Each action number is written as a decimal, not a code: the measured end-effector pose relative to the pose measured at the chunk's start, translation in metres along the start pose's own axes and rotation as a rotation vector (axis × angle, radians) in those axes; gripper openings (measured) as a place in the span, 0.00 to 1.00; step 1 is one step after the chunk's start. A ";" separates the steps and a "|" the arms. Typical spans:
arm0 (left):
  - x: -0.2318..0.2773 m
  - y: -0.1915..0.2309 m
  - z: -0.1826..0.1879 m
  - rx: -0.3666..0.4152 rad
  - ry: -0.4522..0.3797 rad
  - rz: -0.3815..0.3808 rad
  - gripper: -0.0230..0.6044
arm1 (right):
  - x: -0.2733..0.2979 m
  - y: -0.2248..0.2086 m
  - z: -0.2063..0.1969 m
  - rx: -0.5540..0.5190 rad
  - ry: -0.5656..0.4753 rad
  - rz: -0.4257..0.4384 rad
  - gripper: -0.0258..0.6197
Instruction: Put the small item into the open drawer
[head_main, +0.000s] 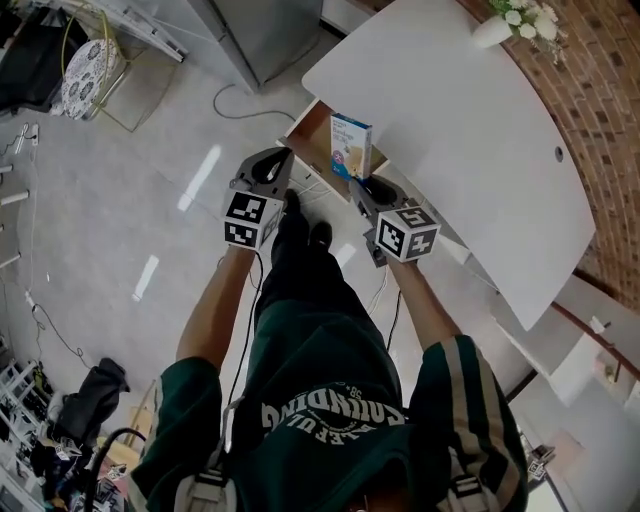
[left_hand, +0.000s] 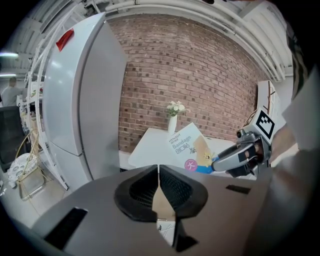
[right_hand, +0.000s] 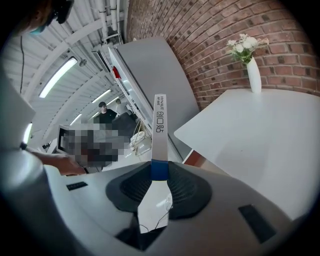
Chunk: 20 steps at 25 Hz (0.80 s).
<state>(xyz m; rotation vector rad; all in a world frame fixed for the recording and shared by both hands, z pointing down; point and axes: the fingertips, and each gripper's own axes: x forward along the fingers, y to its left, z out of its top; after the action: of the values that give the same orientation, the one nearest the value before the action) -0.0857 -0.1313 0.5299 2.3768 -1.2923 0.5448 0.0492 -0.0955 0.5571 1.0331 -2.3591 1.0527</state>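
Note:
A small bandage box (head_main: 351, 145), white with a blue edge, stands upright in my right gripper (head_main: 358, 180), which is shut on its lower end. The right gripper view shows the box edge-on (right_hand: 160, 125) between the pads. The box hangs over the open drawer (head_main: 312, 132), whose wooden inside shows under the near edge of the white table (head_main: 450, 110). My left gripper (head_main: 283, 158) is to the left of the drawer, shut with nothing in it; its fingertips (left_hand: 150, 172) touch. The left gripper view shows the box (left_hand: 189, 147) and the right gripper (left_hand: 240, 156).
A grey fridge (head_main: 260, 30) stands beyond the drawer, to the left. A white vase of flowers (head_main: 510, 22) sits at the table's far end by the brick wall (head_main: 600, 120). A cable (head_main: 240, 105) lies on the floor. The person's shoes (head_main: 305, 225) are below the drawer.

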 end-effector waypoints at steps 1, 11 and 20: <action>0.002 0.002 -0.003 0.000 0.006 -0.003 0.08 | 0.004 0.000 -0.003 -0.003 0.009 0.001 0.21; 0.023 0.015 -0.034 -0.015 0.057 -0.034 0.08 | 0.041 -0.026 -0.040 0.063 0.072 -0.026 0.21; 0.044 0.027 -0.066 -0.041 0.104 -0.046 0.08 | 0.065 -0.047 -0.080 0.113 0.139 -0.049 0.21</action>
<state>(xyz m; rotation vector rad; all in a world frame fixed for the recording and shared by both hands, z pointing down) -0.0965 -0.1431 0.6122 2.3069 -1.1900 0.6134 0.0428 -0.0882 0.6702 1.0163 -2.1757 1.2104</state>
